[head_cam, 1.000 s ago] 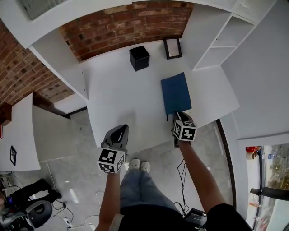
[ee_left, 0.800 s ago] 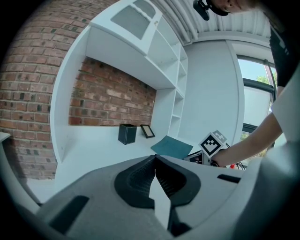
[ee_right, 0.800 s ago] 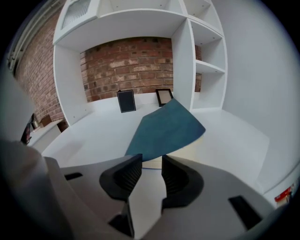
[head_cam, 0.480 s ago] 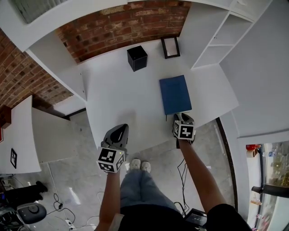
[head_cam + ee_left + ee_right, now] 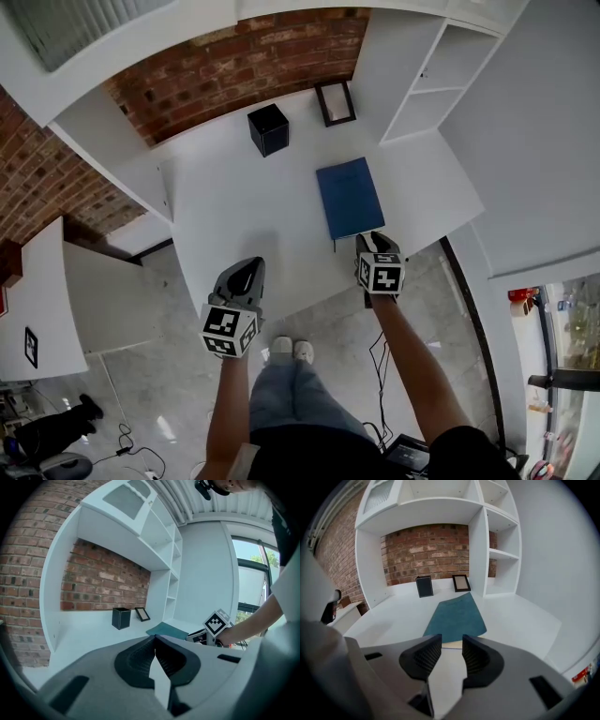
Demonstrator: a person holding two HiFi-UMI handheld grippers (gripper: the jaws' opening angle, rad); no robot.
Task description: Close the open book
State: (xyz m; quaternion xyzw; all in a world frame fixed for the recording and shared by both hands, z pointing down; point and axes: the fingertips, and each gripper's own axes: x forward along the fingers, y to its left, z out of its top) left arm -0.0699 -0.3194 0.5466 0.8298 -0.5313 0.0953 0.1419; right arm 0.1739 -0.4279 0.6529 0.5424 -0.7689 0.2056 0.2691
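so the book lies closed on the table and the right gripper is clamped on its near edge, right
Not clamped: the right gripper view shows the right gripper with jaws just opened, empty, short of the book, which does lie closed on the table.

A white desk point(image 5: 234, 211) spreads ahead of the left gripper point(image 5: 249, 265) and the right gripper point(image 5: 374, 240), backed by a red brick wall point(image 5: 225, 47). White open shelves point(image 5: 433, 82) rise beyond the right gripper, towards its right. Pale marbled floor point(image 5: 150, 366) lies below the left gripper.

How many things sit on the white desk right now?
3: a blue book near the front edge, a black box at the back, a picture frame right of it. None appears hidden.
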